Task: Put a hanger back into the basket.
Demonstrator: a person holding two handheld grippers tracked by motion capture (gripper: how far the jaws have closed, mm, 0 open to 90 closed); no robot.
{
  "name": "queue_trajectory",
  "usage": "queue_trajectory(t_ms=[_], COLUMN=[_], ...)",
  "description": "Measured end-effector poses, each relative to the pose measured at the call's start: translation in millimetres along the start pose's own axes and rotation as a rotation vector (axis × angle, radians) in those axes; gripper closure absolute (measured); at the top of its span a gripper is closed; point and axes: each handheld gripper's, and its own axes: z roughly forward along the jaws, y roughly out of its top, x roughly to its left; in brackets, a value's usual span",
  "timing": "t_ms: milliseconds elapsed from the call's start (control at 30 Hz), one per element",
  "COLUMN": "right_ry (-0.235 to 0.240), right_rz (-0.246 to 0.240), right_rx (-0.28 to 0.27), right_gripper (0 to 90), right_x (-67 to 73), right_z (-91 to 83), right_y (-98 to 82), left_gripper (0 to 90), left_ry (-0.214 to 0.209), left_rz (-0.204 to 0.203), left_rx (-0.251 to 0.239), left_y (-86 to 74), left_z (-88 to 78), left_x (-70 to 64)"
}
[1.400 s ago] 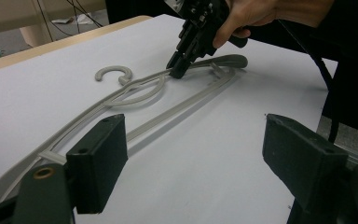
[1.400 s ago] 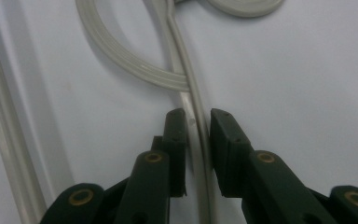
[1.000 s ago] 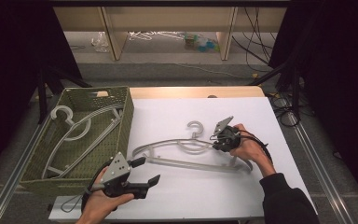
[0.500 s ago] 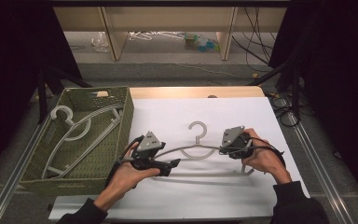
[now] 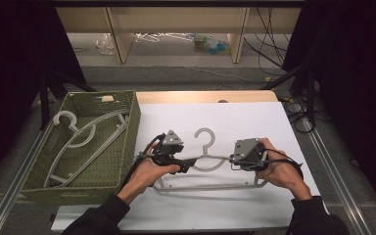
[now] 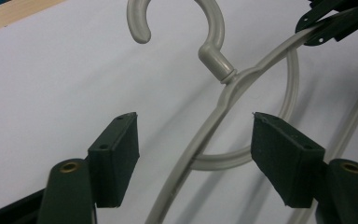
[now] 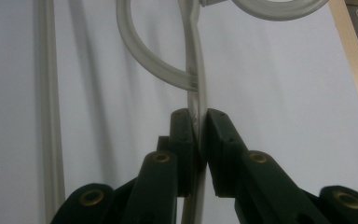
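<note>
While right gripper (image 7: 199,140) pinches the grey hanger (image 5: 206,159) arm, left gripper (image 6: 196,154) sits spread w/ hanger's other arm between jaws; hand (image 5: 149,172) hides its lower-left corner.

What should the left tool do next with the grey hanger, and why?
Probably close. The left tool is open, and the hanger arm runs between its pads without being gripped. The right tool is already shut on the other arm. Closing the left one would hold both sides, ready to lift toward the basket.
</note>
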Motion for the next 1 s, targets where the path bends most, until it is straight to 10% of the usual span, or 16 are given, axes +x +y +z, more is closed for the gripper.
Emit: queue_trajectory(t_ms=[600,1000], right_ry=[0.002,-0.008], right_rz=[-0.048,-0.073], right_rx=[-0.01,-0.022], right_gripper=[81.4,78.1], right_x=[4.0,6.1], right_z=[-2.9,-1.1], right_y=[8.0,9.3], left_gripper=[64.1,78.6], left_ry=[-0.126,-0.149], left_rz=[0.119,0.314], left_rx=[0.07,0.149], left_y=[4.3,11.9], left_z=[30.5,8.9], left_x=[-3.0,-14.9])
